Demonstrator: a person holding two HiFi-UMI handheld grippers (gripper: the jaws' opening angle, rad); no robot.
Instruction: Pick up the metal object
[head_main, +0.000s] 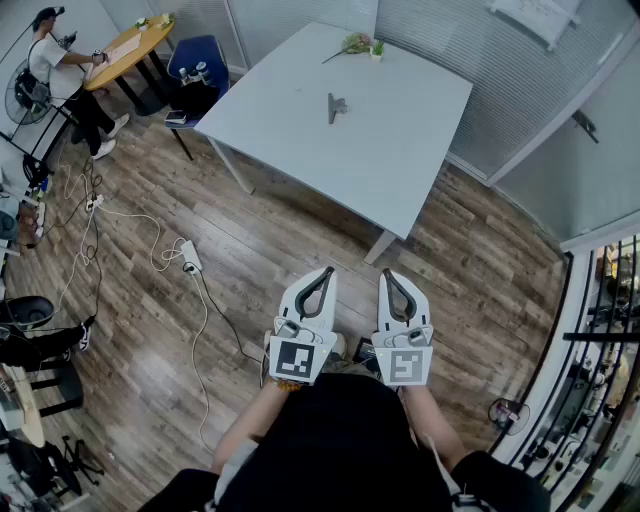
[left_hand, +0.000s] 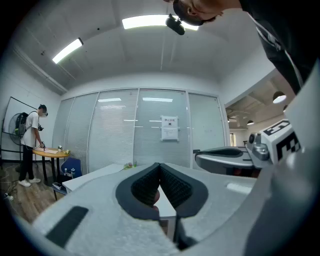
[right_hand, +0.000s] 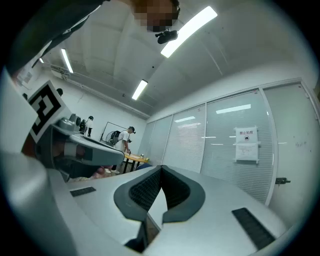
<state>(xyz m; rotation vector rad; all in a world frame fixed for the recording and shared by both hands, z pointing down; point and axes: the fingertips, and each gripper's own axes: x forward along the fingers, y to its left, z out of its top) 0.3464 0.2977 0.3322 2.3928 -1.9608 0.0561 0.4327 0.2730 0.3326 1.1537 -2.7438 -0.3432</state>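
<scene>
The person holds the left gripper (head_main: 326, 272) and the right gripper (head_main: 386, 274) side by side, low and close in front of the torso, both pointing forward with a gap between them. Each gripper's jaws are closed tip to tip, with nothing between them. The left marker cube (head_main: 296, 360) and the right marker cube (head_main: 402, 366) face upward. The bare left forearm (head_main: 248, 428) and right forearm (head_main: 432, 420) reach forward to the grippers.

White table (head_main: 400, 120) on wood floor (head_main: 300, 240), glass partition walls (left_hand: 115, 130).
</scene>
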